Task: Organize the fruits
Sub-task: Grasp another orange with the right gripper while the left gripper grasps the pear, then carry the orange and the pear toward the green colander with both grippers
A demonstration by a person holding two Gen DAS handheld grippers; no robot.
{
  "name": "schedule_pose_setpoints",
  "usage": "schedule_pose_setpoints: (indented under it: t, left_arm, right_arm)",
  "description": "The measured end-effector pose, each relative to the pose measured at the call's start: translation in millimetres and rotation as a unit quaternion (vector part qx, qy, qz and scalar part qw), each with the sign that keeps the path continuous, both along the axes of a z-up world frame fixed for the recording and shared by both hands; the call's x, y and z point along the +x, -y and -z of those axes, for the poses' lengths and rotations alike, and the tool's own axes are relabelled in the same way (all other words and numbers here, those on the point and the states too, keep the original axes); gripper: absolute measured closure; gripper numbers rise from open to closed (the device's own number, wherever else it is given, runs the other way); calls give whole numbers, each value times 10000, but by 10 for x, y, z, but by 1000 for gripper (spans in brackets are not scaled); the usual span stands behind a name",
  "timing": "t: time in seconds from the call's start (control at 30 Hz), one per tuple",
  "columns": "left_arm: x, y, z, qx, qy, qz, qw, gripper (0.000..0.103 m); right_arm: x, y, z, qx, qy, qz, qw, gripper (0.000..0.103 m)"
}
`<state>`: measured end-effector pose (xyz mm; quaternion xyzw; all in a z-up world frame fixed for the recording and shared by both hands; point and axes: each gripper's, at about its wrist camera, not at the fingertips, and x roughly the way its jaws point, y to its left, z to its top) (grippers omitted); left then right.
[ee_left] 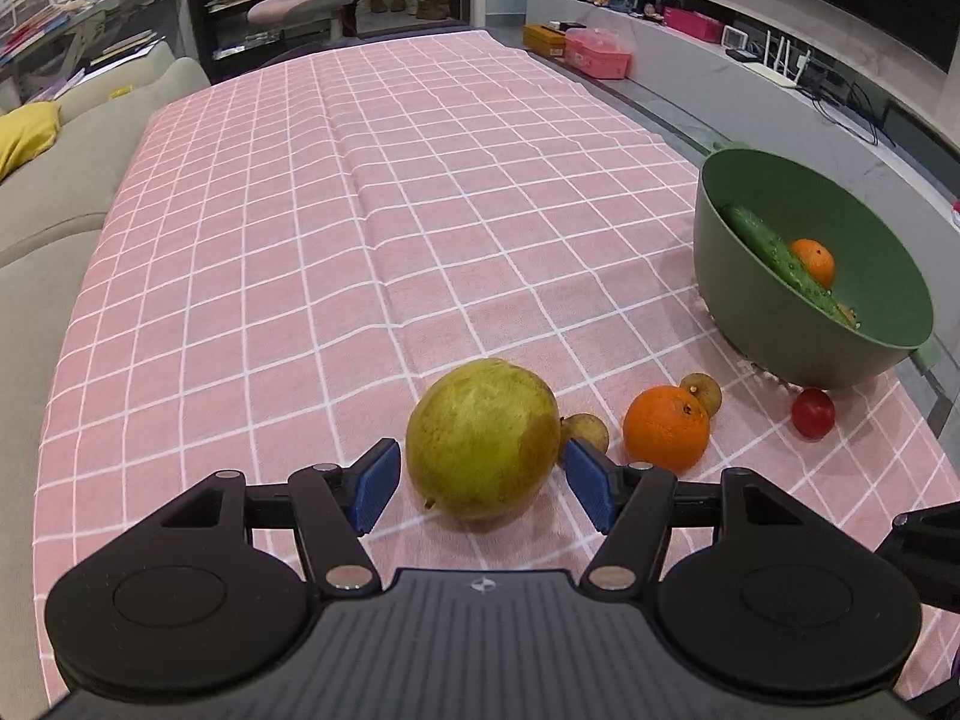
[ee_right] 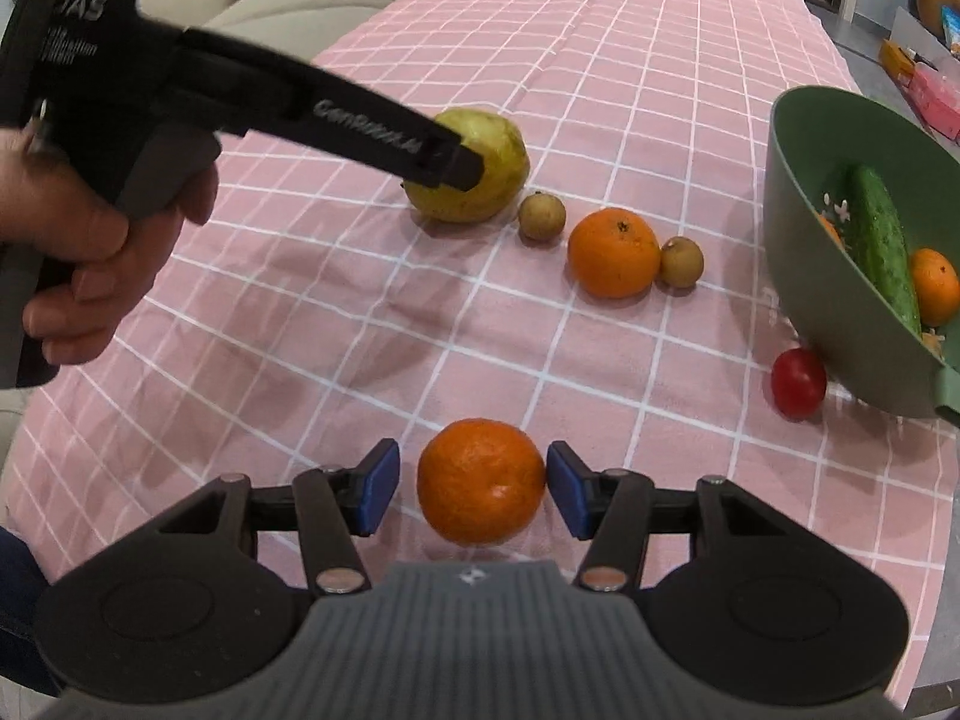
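A big yellow-green guava [ee_left: 483, 438] lies on the pink checked cloth between the open blue pads of my left gripper [ee_left: 480, 483]; the pads stand just apart from it. It also shows in the right wrist view [ee_right: 480, 162], partly hidden by the left gripper body. My right gripper [ee_right: 471, 483] is open around an orange [ee_right: 480, 480]; its right pad is at the skin. A second orange [ee_left: 666, 427] [ee_right: 613, 252], two small brown fruits [ee_right: 542, 216] [ee_right: 681, 261] and a red tomato [ee_right: 798, 383] lie loose. The green bowl [ee_right: 798, 252] holds a cucumber [ee_right: 882, 246] and an orange [ee_right: 933, 285].
The bowl [ee_left: 732, 276] sits at the table's right edge, tilted toward me. A beige sofa [ee_left: 54, 192] runs along the left side. A low TV shelf with boxes [ee_left: 600, 51] lies beyond the right edge. The pink cloth [ee_left: 390, 180] stretches far ahead.
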<state>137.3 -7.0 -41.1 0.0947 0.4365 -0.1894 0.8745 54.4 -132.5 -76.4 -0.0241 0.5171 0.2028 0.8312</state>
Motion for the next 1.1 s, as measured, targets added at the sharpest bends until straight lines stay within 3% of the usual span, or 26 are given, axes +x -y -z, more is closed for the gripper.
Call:
schedule_pose_setpoints:
  t: [0.4, 0.53, 1.1]
  left_arm:
    - [182, 40, 163, -70, -123, 47, 9999, 22]
    - [238, 4, 233, -175, -252, 20, 9995, 25]
    - [167, -45, 184, -218, -386, 71, 9990, 28]
  right_arm:
    - [67, 18, 95, 63, -233, 113, 9996, 53]
    - [78, 42, 107, 210, -325, 133, 9992, 59]
    - [167, 163, 68, 219, -367, 304, 9986, 61]
